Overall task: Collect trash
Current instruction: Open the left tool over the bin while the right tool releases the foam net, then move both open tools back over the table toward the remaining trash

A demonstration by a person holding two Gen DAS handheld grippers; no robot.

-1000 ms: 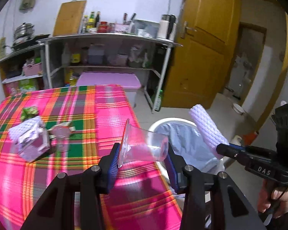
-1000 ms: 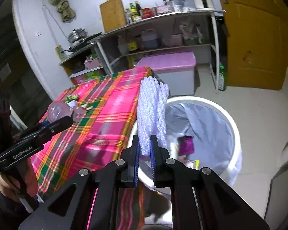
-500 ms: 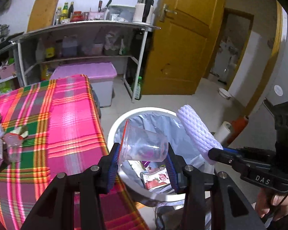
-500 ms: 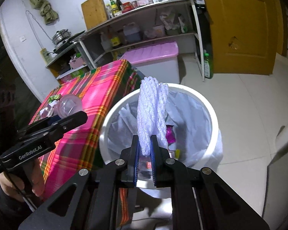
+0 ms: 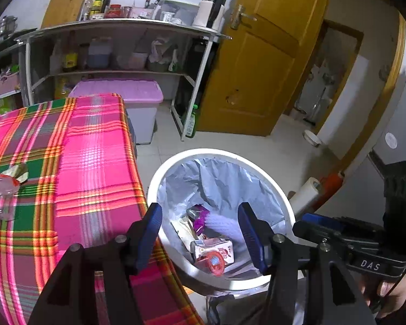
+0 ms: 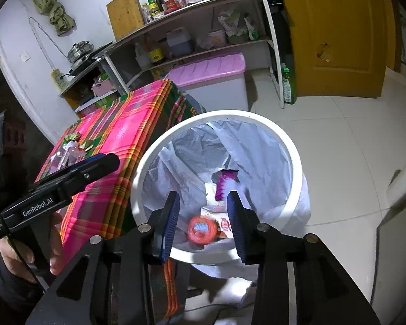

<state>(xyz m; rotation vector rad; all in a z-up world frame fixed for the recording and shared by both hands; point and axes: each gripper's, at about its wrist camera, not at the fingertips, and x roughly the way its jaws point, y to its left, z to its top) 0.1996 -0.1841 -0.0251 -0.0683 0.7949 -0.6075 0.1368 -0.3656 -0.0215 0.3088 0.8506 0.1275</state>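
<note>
Left claw (image 5: 200, 234): your jaws have just been opening, nothing between them.
Right claw (image 6: 203, 216): also just opening, empty.
Bin (image 6: 295, 162): beneath both claws, beside the desk (image 5: 94, 162).

A glossy plastic bin (image 6: 292, 159) is being lined with crinkled film; the tabletop (image 5: 94, 168) is being covered by woven cloth.
</note>
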